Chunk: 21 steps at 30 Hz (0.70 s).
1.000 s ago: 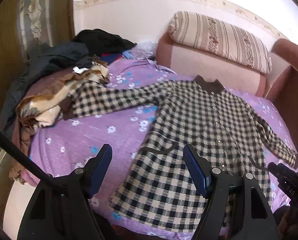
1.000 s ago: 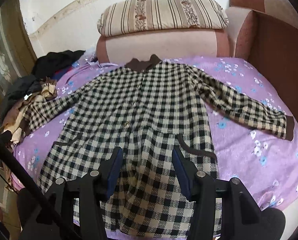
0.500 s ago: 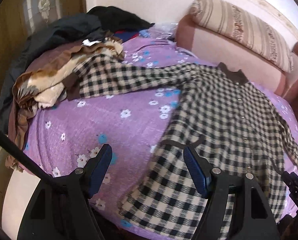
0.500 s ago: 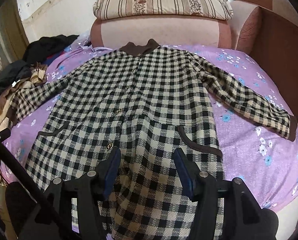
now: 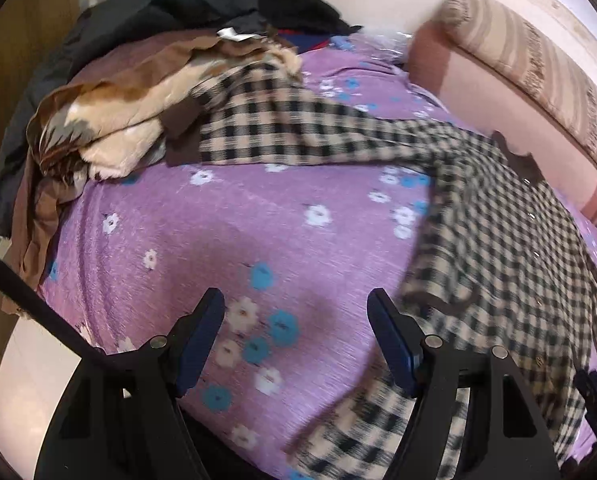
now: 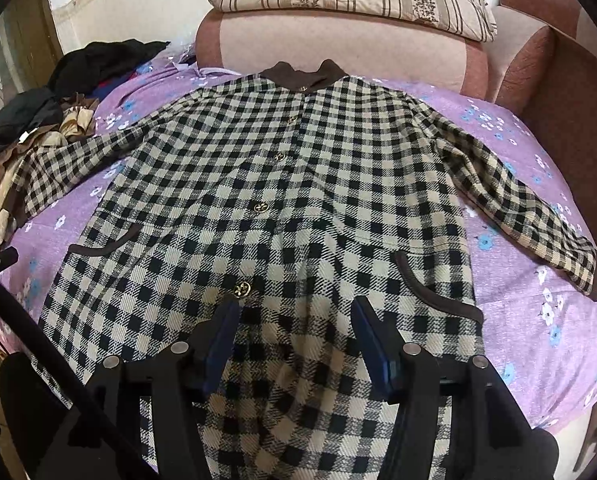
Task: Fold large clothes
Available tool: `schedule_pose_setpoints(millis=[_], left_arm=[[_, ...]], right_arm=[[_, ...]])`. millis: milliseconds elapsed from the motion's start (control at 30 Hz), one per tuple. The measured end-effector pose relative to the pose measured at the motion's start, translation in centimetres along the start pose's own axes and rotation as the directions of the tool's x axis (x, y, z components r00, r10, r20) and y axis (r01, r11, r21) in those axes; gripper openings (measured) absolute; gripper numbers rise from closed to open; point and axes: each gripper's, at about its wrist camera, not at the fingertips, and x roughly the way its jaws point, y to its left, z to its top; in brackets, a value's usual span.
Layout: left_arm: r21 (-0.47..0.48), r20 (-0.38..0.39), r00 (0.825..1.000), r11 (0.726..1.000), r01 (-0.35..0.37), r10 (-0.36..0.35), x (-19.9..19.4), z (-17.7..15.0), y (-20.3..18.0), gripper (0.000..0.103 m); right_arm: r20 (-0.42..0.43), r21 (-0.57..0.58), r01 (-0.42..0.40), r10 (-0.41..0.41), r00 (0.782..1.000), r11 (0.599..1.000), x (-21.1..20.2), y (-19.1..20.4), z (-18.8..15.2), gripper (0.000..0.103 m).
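While a heap of clothes (image 5: pixel 110 116) sits at the bed's left edge, the left claw (image 5: pixel 296 344) hangs wide open and empty over the purple floral bedspread (image 5: pixel 226 232); the checked coat (image 6: pixel 290 200) lies spread flat, and the right claw (image 6: pixel 296 340), opening, hovers empty above its hem.

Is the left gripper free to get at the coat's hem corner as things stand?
Probably yes. The left gripper is open over bare purple bedspread, and the checked coat's hem edge lies flat just beside its right finger, with nothing between.
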Motion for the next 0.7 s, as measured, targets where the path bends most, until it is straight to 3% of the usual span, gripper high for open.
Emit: schedule_pose_setpoints(millis=[100,267,400,467,567,700], left_arm=[[-0.042,0.022,0.999,0.999,-0.031,0.032,1.3,1.4,2.7,0.073],[-0.107,0.091,0.986,0.985,-0.133,0.143,3.8,5.1,8.7,0.073],[-0.119,0.114,0.986,0.987,-0.106,0.12,6.4,7.4,11.8,0.073],[-0.084,0.113,0.99,0.994,-0.071,0.08,7.5,8.0,11.9,0.073],[-0.011,0.121,0.985,0.993,-0.12,0.121,9.0,8.6,10.9,0.073],[-0.003,0.147,0.98,0.99,-0.138,0.137,9.8,10.1,10.8,0.073]], right_arm=[[-0.01,-0.016,0.004,-0.004,1.0,1.0,0.5,0.6,0.1,0.063],[-0.017,-0.032,0.012,-0.012,1.0,0.999,0.9,1.0,0.1,0.065],[-0.041,-0.026,0.016,-0.017,0.999,1.0,1.7,1.2,-0.2,0.065],[-0.051,-0.029,0.016,-0.018,0.999,0.999,2.1,1.4,-0.3,0.065],[-0.064,-0.043,0.019,-0.022,0.998,0.999,2.4,1.7,-0.4,0.065],[-0.069,-0.056,0.03,-0.033,0.997,0.998,2.4,1.6,-0.4,0.065]])
